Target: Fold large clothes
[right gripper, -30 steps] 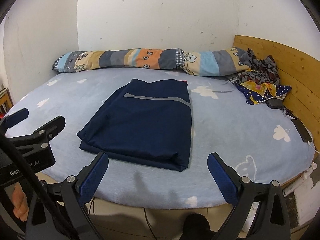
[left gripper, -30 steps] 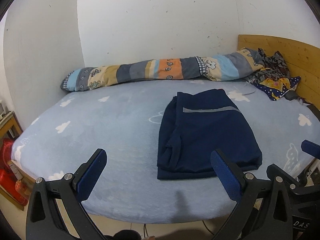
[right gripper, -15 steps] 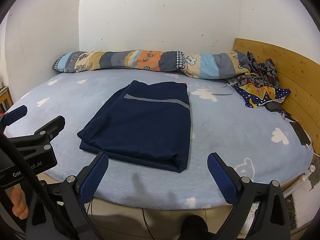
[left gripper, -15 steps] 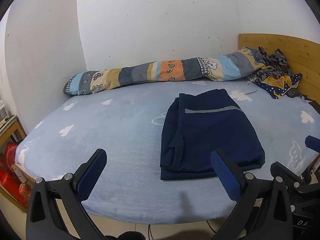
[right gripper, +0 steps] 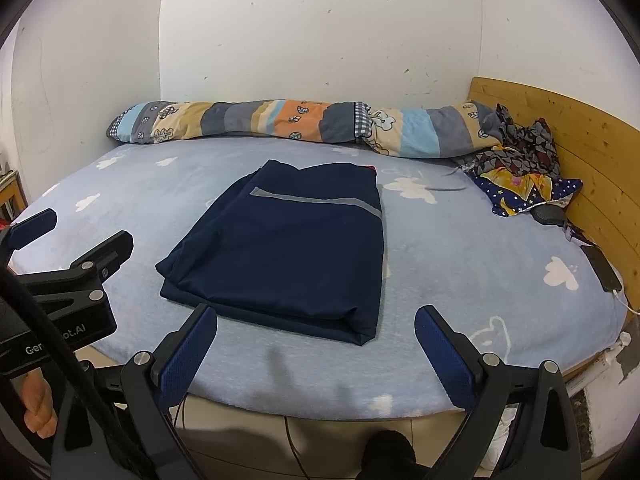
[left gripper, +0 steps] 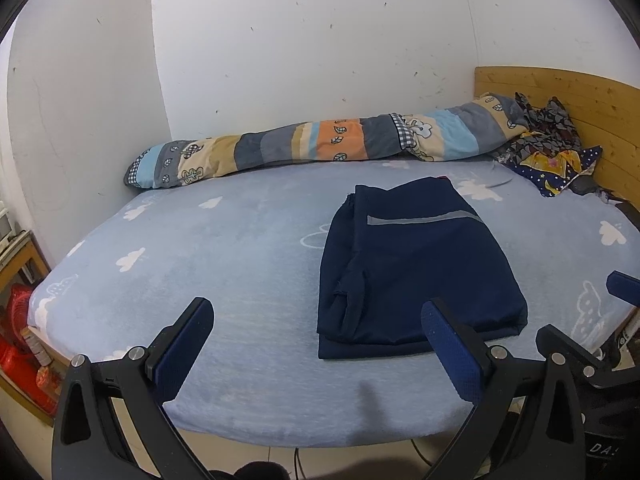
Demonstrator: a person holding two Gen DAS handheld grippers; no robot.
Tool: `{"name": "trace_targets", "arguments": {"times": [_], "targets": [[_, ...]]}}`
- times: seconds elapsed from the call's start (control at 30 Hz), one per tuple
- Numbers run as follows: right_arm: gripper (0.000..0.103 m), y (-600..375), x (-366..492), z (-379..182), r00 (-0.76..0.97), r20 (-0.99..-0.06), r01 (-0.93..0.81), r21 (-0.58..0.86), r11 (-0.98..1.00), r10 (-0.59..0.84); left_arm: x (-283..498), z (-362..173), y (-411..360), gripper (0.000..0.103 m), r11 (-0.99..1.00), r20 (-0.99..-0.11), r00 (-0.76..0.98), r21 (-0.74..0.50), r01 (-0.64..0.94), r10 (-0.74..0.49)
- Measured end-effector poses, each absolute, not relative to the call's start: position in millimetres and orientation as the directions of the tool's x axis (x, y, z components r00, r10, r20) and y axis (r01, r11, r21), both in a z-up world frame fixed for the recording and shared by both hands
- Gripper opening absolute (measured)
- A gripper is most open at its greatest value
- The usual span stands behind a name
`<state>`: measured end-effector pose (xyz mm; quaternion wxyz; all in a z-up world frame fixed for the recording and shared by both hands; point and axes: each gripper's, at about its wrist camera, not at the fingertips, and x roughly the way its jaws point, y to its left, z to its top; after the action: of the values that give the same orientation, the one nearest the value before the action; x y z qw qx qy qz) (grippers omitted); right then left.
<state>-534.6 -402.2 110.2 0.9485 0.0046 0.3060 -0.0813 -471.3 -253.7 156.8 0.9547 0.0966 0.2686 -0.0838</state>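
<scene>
A: Starting with what is hidden: the near edge of the bed [left gripper: 248, 412] is cut off behind both grippers, and what stands under it is lost in shadow. A red object [left gripper: 16, 328] at the far left of the left wrist view is too cropped to be named.

B: And the dark flat thing by the headboard [right gripper: 592, 152]?

A: A black slab [right gripper: 602, 268] with a white cable is seen there in the right wrist view; whether it is a phone cannot be told.

B: What is placed around the garment?

A: A rolled patchwork quilt [right gripper: 280, 122] is laid along the wall, and a crumpled heap of patterned cloth [right gripper: 520, 172] is piled in the far corner against the headboard. Nothing is set between the grippers and the garment.

B: Where is the garment itself?

A: The folded navy garment [right gripper: 292, 248], marked by a grey stripe, is spread flat on the cloud-print sheet [left gripper: 200, 248], near the bed's front edge.

B: The grippers?

A: The left gripper [left gripper: 316, 348] is held spread wide with nothing grasped; the right gripper [right gripper: 316, 348] likewise, its blue pads [right gripper: 188, 356] apart and clear of the cloth. No containers are seen.
</scene>
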Motion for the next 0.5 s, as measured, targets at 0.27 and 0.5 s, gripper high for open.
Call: {"name": "trace_targets", "arguments": {"times": [0.27,0.5], "targets": [[0.101,-401.3,-534.5,110.1,0.799,-0.582,0.158,-0.041,0.987,-0.152,-471.0,156.1,-254.9,0.103,0.966,-0.532,0.84,0.143,0.214,-0.107],[0.101,-401.6,-534.4,110.2,0.798,-0.583,0.157,-0.041,0.987,-0.151,-470.9,155.7,-254.5,0.103,0.968,-0.536,0.837,0.136,0.212,-0.108]]}}
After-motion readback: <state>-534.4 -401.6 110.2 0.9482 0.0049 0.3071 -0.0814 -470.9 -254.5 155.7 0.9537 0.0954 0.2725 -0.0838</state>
